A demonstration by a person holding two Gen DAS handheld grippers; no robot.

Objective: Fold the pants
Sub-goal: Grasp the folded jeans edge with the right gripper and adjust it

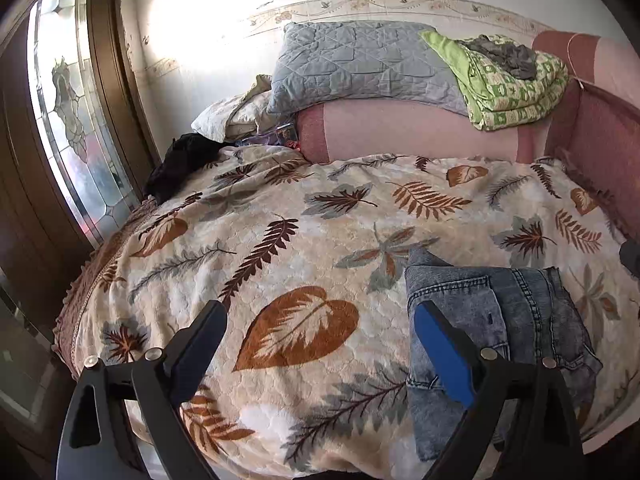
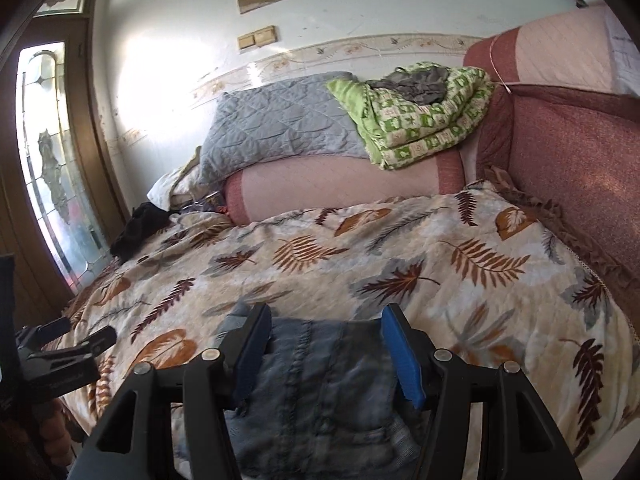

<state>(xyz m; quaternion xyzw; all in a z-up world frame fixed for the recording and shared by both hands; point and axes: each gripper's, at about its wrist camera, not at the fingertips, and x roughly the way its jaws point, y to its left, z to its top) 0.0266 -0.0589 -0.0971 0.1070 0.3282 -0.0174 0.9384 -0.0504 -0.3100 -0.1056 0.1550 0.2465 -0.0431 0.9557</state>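
Folded blue denim pants [image 1: 516, 320] lie in a compact stack on the leaf-patterned blanket [image 1: 312, 232], near its front right edge. My left gripper [image 1: 320, 312] is open and empty, hovering over the blanket just left of the pants; its right finger overlaps their left edge in view. In the right wrist view the pants [image 2: 320, 384] lie directly below my right gripper [image 2: 324, 320], which is open with its fingers spread over the denim, holding nothing. The left gripper [image 2: 72, 340] also shows at the left edge of that view.
A pink bolster [image 1: 420, 132] lies across the back, with a grey quilted pillow [image 1: 360, 64] and a folded green blanket [image 1: 516, 84] on it. A black garment [image 1: 180, 164] lies at the back left. A glass door [image 1: 68, 112] stands left; a red sofa arm [image 2: 568, 168] is right.
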